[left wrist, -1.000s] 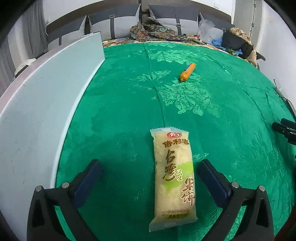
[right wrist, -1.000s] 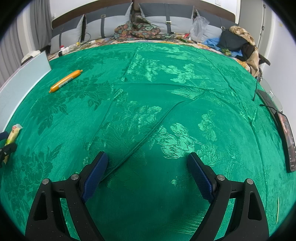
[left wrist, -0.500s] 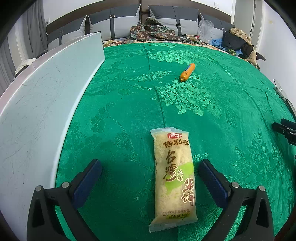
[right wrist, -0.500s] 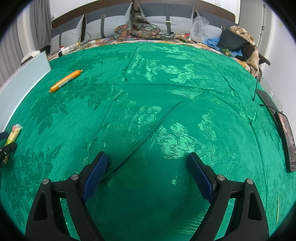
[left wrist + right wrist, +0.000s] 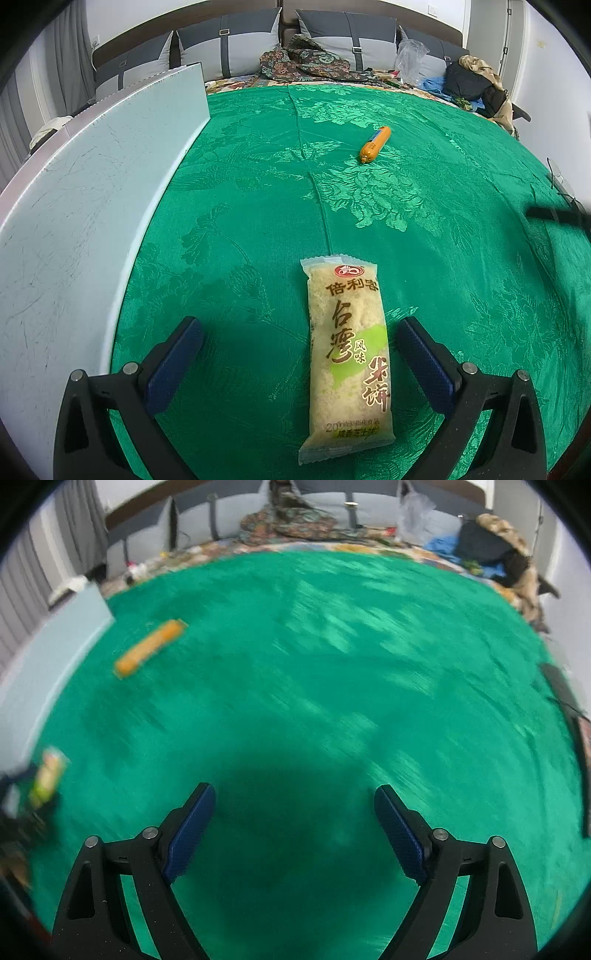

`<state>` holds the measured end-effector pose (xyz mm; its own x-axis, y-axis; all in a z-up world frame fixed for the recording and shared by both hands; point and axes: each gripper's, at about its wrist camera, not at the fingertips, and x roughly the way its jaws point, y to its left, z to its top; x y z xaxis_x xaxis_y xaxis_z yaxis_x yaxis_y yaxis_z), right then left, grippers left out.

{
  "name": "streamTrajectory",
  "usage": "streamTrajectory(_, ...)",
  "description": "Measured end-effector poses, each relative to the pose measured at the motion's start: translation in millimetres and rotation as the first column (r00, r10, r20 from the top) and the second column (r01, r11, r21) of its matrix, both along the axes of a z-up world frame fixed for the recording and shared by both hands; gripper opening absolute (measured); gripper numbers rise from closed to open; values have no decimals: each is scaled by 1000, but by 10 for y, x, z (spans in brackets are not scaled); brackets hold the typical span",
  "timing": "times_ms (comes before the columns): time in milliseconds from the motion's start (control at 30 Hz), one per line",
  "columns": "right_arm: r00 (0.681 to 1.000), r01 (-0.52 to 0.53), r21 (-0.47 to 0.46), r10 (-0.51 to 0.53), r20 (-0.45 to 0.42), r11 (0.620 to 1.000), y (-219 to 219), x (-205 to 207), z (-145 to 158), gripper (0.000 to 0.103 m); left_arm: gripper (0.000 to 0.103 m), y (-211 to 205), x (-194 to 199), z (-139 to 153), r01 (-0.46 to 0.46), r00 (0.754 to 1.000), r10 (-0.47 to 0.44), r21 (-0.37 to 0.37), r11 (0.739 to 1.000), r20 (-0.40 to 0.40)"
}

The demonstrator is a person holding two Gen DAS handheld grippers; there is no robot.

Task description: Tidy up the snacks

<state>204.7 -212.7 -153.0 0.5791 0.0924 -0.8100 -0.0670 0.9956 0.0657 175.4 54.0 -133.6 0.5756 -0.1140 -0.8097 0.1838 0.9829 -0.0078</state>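
Rice cracker packet lies flat on green cloth, lower centre of frame, long axis running near-to-far, between the spread fingers of the left gripper, untouched. Orange sausage stick upper centre, angled up-right, well apart. Pale board borders the left edge. Right gripper spread wide over bare cloth; view blurred.

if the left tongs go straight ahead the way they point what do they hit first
The rice cracker packet: it already lies between the open left tongs, nearer the right finger. Beyond it is only green cloth; the orange sausage lies farther, off to the right.
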Motion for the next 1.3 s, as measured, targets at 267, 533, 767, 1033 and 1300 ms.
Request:
streamTrajectory(267,993,-83,131,94,-76,988,1056,1096,182,89,103,2,1,0,0,1000,0,-1,1000,0)
streamTrajectory(533,990,6,83,6,-140,997,1528,1584,77,86,103,6,8,-1,0,1000,0,-1,1000,0)
streamTrajectory(767,990,3,13,-1,-144,1000,1495,1585,-12,16,103,4,1,0,0,1000,0,-1,1000,0)
streamTrajectory(1033,945,-247,-56,228,-233,967,1208,932,11,16,103,19,-24,8,28,999,-28,-4,1000,-24)
streamTrajectory(1300,946,-232,45,236,-224,972,609,-165,-62,16,38,-91,-154,144,130,987,-128,14,991,-93)
